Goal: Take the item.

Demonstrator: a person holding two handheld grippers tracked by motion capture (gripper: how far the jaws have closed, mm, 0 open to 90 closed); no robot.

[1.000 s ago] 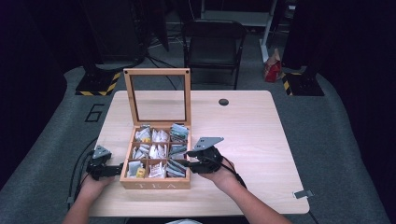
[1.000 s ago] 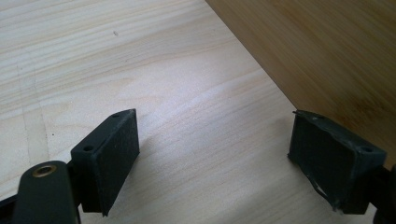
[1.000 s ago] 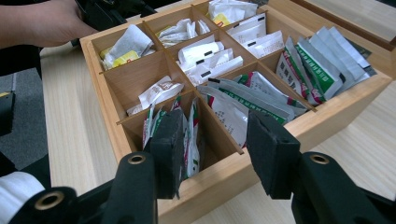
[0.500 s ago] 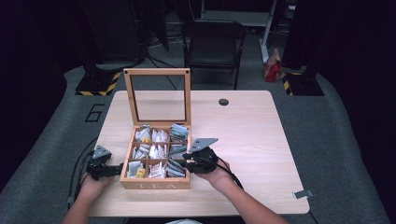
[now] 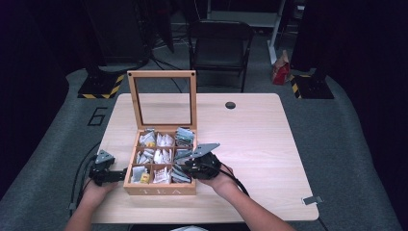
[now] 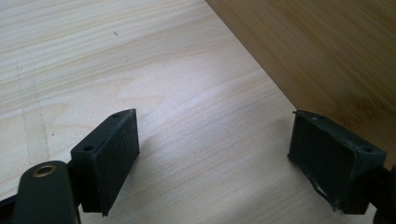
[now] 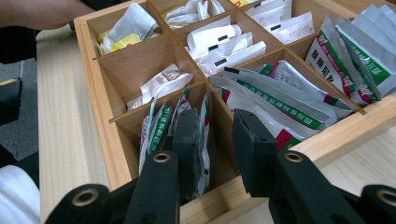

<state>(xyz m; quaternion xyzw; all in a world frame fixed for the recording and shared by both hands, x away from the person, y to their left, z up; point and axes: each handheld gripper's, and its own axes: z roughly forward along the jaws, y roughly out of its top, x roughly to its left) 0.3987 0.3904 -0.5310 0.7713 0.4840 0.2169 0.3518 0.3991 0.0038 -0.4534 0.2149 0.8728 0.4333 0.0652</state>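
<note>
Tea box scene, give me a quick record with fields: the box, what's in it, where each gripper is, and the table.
box: wooden tea box, nine compartments, glass-paned lid standing open
contents: tea sachets, white, silver-green and yellow ones, in the compartments
left gripper: left gripper open, low over the table beside the box's left wall, holding nothing
right gripper: right gripper open, jaws dipped into the near right compartment among the silver-green sachets, not closed on one
table: light wooden table, with a dark round hole near the far edge
</note>
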